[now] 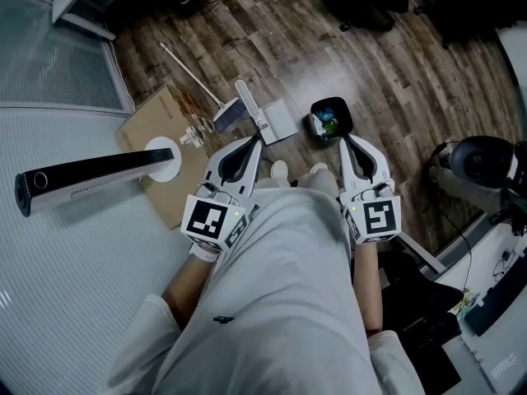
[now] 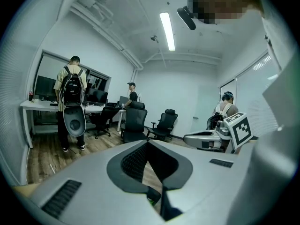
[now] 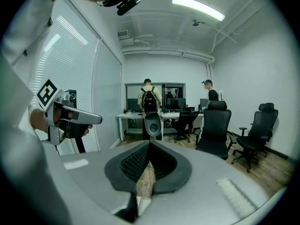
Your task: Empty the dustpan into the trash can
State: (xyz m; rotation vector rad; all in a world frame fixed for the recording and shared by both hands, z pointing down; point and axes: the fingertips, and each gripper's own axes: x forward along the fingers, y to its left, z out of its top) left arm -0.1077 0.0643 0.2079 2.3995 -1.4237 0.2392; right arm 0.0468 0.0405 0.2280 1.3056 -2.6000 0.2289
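black trash can [image 1: 341, 105] holds colourful scraps [image 1: 328, 124]; dustpan [image 1: 280, 120] beside it

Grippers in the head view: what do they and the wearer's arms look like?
The left gripper and right gripper are pale grey, tapering shells with dark ribbed fingers. Each carries a white cube with black square markers. The person wears white sleeves.

The floor [image 1: 395, 64] is glossy wood plank, the sheet [image 1: 152, 118] matt cardboard, the trash can [image 1: 347, 115] shiny plastic.
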